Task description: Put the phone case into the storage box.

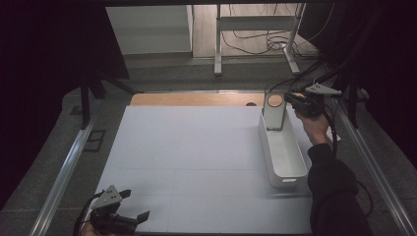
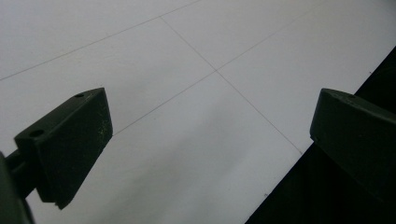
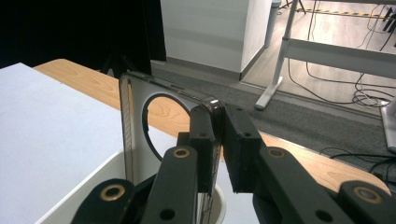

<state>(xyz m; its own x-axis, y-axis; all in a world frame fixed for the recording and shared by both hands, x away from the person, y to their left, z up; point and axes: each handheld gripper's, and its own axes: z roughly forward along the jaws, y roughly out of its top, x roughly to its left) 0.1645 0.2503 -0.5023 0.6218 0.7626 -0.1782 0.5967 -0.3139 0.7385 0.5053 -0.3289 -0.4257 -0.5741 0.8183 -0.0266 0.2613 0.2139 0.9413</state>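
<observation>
At the far right of the counter (image 1: 196,147), the right gripper (image 1: 295,101) has its fingers (image 3: 205,140) pinched on the top edge of a phone case (image 1: 274,110), a clear shell with a round cutout near its top. The case stands upright at the far end of a long white tray (image 1: 285,152), its lower part inside the tray. In the right gripper view the case (image 3: 135,126) rises between the two fingers, one pad pressing each face at the upper corner, and the tray's pale rim (image 3: 88,182) curves below it. A hand (image 1: 314,128) in a dark sleeve holds this gripper from the right, just beyond the tray's far end. The tray lies lengthwise along the counter's right side, on the white sheet that covers most of the wooden top. Near the counter's front left corner, well apart from the tray, the left gripper (image 1: 135,204) sits low with its fingers (image 2: 70,144) spread wide, with bare white sheet between them.
</observation>
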